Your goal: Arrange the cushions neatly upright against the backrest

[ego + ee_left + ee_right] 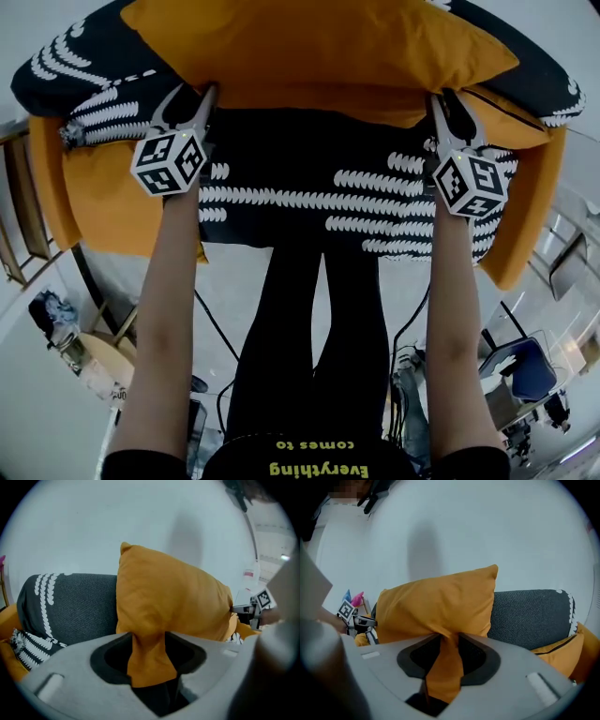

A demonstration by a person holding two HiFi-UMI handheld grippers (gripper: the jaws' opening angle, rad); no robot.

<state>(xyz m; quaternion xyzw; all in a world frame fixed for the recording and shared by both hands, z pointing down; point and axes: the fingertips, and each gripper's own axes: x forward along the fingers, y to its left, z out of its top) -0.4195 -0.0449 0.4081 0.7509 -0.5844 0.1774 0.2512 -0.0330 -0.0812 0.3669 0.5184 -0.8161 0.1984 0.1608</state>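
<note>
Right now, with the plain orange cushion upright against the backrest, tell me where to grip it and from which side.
Grip the plain orange fabric cushion along its lower edge, towards each bottom corner, coming from the front, facing the dark grey sofa backrest. Its middle is plump, probably too thick for jaws, while the edge fabric gathers into a thin fold.

A dark sofa [309, 197] with a white leaf print is carrying the cushions. A big orange cushion [319, 47] is standing upright in front of the backrest [79, 606]. A black-and-white cushion [30, 646] is lying at one end of the seat. A piped orange cushion [560, 653] is leaning at the other end.
</note>
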